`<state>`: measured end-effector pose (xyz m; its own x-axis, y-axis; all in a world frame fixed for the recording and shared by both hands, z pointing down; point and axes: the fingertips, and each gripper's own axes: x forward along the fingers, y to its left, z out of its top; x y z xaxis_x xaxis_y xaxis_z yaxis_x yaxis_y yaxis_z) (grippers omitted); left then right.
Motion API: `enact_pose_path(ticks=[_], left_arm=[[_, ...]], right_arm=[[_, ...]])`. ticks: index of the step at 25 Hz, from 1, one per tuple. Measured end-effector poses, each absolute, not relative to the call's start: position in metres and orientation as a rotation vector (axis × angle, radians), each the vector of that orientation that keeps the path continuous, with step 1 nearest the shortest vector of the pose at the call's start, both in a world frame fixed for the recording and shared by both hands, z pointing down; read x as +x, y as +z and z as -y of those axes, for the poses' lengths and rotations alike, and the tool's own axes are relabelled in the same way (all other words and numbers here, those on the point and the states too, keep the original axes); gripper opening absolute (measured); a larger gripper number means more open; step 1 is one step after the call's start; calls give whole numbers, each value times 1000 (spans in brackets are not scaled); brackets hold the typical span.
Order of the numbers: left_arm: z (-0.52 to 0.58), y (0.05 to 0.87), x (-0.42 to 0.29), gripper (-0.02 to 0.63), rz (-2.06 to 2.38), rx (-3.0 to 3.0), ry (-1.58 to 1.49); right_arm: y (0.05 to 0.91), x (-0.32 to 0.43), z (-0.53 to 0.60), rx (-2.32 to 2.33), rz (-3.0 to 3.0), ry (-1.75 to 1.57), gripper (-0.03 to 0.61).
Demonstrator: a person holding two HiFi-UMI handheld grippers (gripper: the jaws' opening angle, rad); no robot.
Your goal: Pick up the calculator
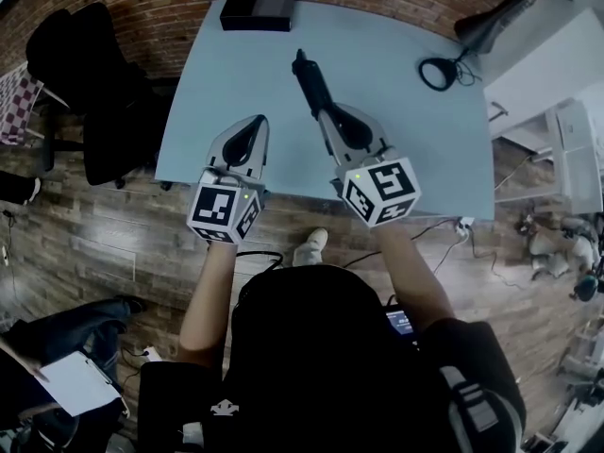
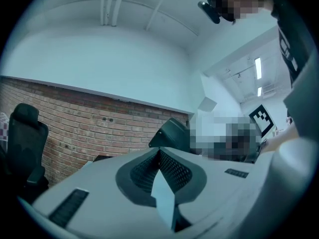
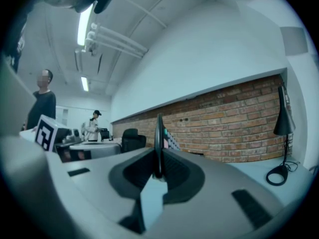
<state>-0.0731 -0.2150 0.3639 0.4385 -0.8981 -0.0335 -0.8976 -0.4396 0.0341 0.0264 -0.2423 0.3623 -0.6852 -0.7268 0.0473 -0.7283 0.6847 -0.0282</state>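
Head view: right gripper (image 1: 327, 111) grips calculator (image 1: 308, 79), long axis forward.

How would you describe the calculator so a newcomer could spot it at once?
Over the pale blue table, find the right gripper. Its jaws clamp a thin dark calculator edge-on; the black rectangular box lies flat at the far edge instead.

The table (image 1: 415, 149) was finished smooth and matt, the wall (image 1: 179, 12) built of rough brick, the floor (image 1: 94, 225) laid in wood planks. The left gripper (image 1: 256, 123) and right gripper (image 1: 323, 111) were cased in matt grey plastic.
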Motion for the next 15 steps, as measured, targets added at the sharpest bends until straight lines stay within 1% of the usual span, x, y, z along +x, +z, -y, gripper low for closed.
enact_pose_path(ticks=[15], left_arm=[[157,352,-91,4,1604,2714,-119]], right_arm=[[349,9,177,1293,2850,40,48]])
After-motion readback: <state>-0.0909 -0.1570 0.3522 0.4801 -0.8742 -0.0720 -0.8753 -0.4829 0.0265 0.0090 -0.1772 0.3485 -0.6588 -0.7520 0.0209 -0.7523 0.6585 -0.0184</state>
